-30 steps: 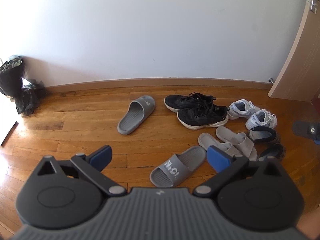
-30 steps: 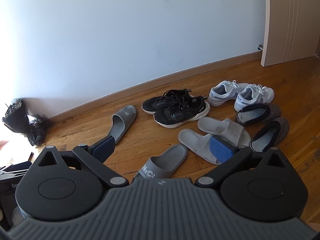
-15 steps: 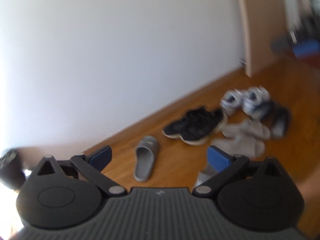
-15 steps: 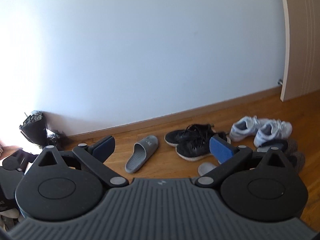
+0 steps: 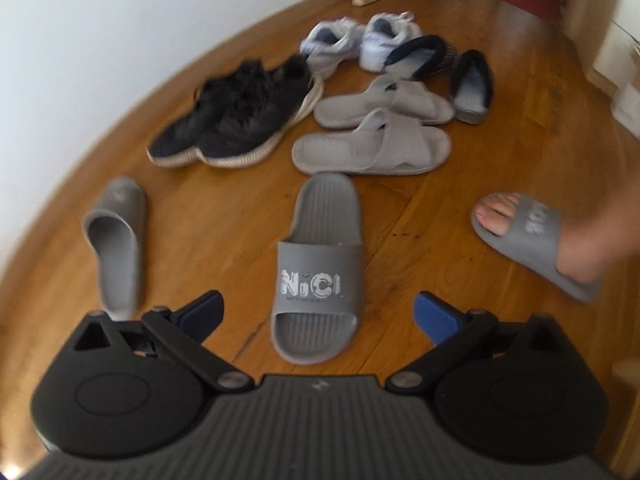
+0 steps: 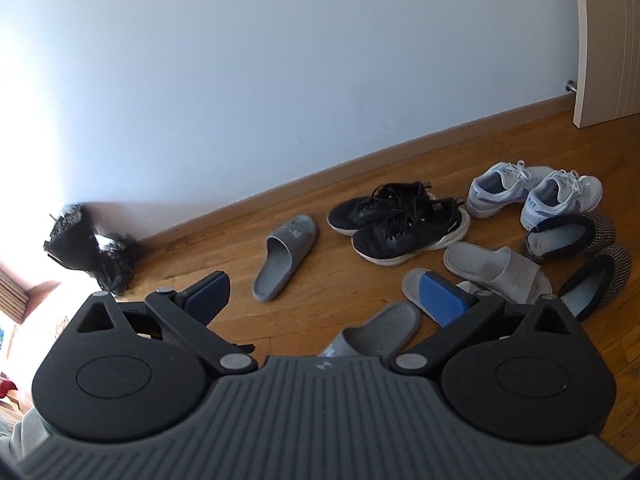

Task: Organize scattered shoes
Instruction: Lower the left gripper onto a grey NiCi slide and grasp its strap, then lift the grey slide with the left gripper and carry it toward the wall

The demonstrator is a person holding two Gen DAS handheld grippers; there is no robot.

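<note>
Between your left gripper's (image 5: 318, 312) wide-apart fingers now sits the gray NiCi slide (image 5: 318, 264), after you swung down over it, while your right gripper (image 6: 326, 300) hangs open too, so grab this 1 first.

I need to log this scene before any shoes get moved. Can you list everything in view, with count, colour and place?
grey slides: 2, grey; one with white lettering just ahead of the left claw, its mate apart to the left.
black sneakers: 2, black with pale soles; side by side near the wall.
white sneakers: 2, white; beyond the black pair, toward the door.
cross-strap slippers: 2, light grey; side by side mid-floor.
dark slippers: 2, dark with pale blue lining; right of the cross-strap pair.
black bundle: 1, black; against the wall, far left.
door: 1, pale; far right.
floor: wood.
foot: 1, bare, in a grey slide; right.
left claw: open, empty.
right claw: open, empty.
</note>
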